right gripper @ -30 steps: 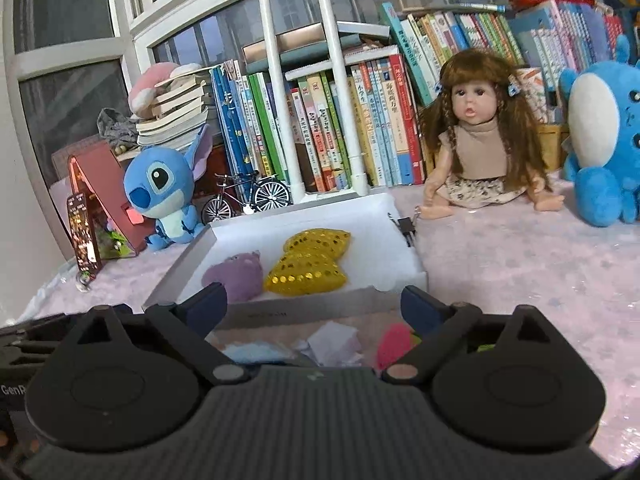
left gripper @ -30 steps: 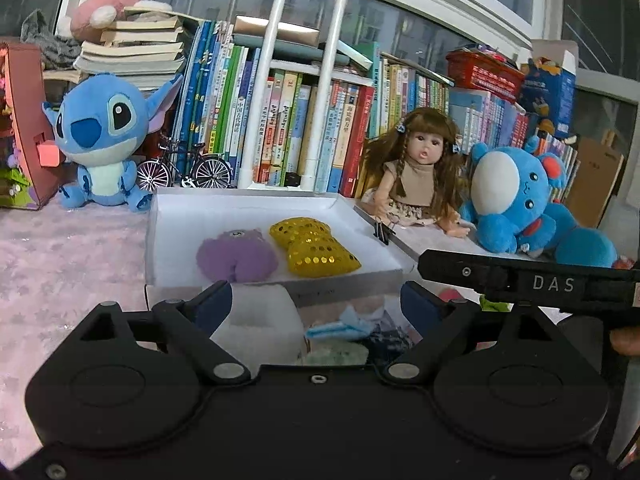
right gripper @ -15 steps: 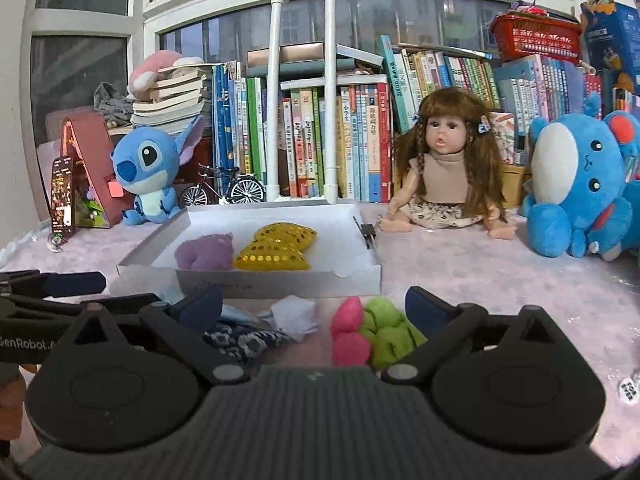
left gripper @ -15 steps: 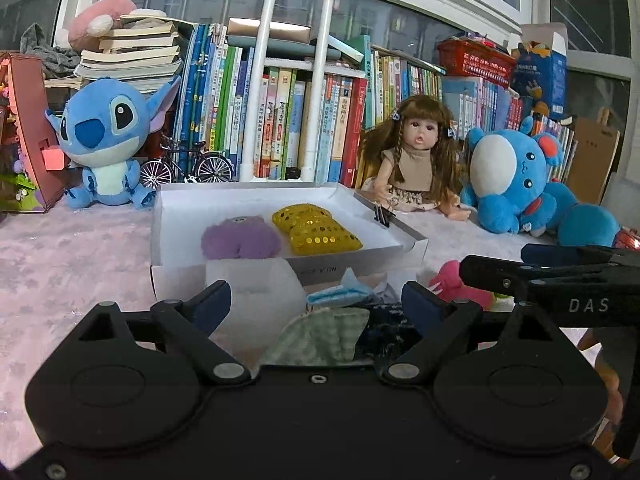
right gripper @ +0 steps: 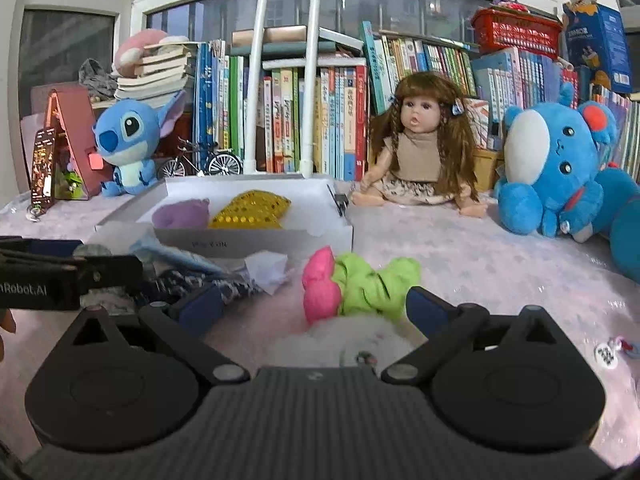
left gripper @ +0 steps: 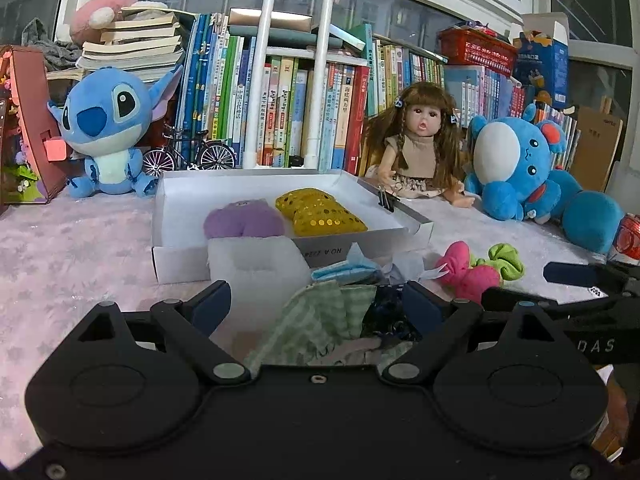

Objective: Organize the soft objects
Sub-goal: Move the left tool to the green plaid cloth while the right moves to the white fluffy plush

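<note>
While doll (right gripper: 416, 152) sits, box (right gripper: 280, 236) nearby

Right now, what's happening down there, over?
Both grippers open, left gripper over green checked cloth. Right gripper by pink-and-green toy. White box ahead, nothing blocking.

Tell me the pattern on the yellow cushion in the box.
Shiny round sequins on the yellow cushion; clearest in the left wrist view.

A doll (right gripper: 420, 148) sits against upright books (right gripper: 308, 120), beside a miniature bicycle (left gripper: 188, 154).
</note>
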Demonstrator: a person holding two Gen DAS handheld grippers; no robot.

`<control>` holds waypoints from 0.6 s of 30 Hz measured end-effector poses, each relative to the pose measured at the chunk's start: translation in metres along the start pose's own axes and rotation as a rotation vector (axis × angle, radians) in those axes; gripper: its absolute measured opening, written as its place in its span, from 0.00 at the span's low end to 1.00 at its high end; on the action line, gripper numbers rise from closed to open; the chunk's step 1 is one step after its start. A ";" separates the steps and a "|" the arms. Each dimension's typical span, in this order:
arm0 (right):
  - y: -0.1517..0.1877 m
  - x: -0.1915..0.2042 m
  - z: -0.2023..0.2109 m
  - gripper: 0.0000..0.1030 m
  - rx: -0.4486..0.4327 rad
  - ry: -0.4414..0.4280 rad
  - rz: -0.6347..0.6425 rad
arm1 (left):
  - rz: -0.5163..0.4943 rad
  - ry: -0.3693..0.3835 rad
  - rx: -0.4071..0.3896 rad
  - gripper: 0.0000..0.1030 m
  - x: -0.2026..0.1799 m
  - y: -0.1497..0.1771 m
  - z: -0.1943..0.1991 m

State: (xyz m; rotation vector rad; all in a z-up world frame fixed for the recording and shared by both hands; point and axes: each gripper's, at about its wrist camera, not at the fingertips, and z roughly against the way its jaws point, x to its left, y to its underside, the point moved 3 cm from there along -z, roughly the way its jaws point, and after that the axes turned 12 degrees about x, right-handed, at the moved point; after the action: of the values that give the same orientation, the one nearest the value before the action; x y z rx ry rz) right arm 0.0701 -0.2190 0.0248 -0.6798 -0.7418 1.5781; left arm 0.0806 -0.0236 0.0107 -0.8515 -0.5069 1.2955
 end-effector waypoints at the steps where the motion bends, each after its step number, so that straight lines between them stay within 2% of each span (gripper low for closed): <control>1: 0.003 0.000 0.000 0.99 0.004 0.002 -0.003 | -0.002 0.000 -0.001 0.89 0.000 0.000 0.000; 14: 0.026 0.000 -0.010 1.00 0.065 0.022 -0.016 | -0.024 0.003 0.003 0.90 -0.007 0.011 0.004; 18: 0.029 -0.001 -0.011 1.00 0.072 0.032 -0.018 | -0.027 0.011 -0.001 0.86 -0.009 0.017 0.015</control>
State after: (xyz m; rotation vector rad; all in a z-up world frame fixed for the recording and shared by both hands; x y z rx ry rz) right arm 0.0609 -0.2212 -0.0047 -0.6425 -0.6630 1.5667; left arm 0.0574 -0.0276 0.0078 -0.8495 -0.5084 1.2654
